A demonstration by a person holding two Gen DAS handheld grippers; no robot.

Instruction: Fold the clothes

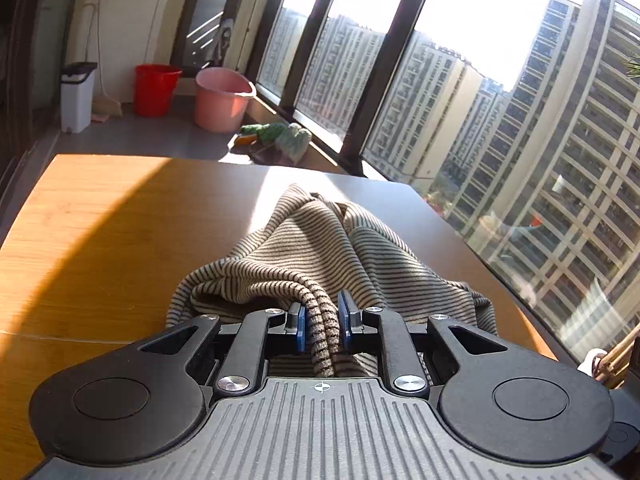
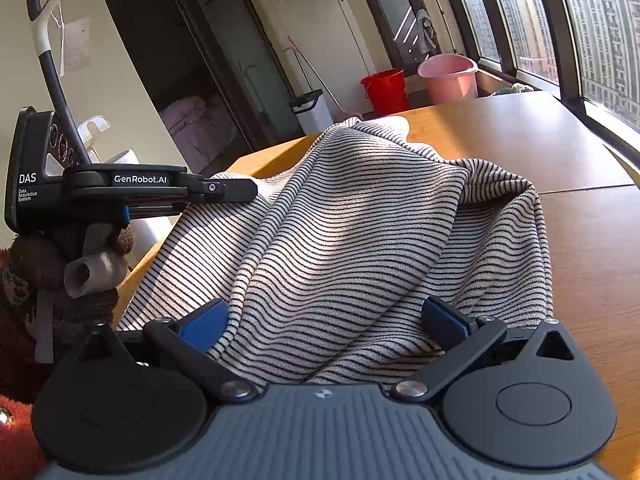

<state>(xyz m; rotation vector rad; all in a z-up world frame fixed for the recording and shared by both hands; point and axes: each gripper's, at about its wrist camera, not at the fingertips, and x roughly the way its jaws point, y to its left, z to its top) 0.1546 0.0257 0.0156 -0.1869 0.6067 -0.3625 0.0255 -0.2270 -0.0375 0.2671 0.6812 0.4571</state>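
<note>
A beige garment with thin dark stripes (image 1: 304,248) lies bunched on the wooden table (image 1: 100,240). My left gripper (image 1: 322,320) is shut on a rolled edge of the striped garment, which runs between its blue pads (image 1: 301,326). In the right wrist view the same garment (image 2: 360,232) is lifted in a tent shape. My right gripper (image 2: 324,320) is open, its blue pads (image 2: 204,326) wide apart with cloth lying between them. The left gripper also shows in the right wrist view (image 2: 240,190), at the left, holding the cloth's far edge.
A pink bucket (image 1: 224,100), a red bucket (image 1: 154,88) and a white bin (image 1: 78,96) stand on the floor beyond the table. Large windows (image 1: 520,140) run along the right. The table's far edge (image 1: 280,166) is near the garment.
</note>
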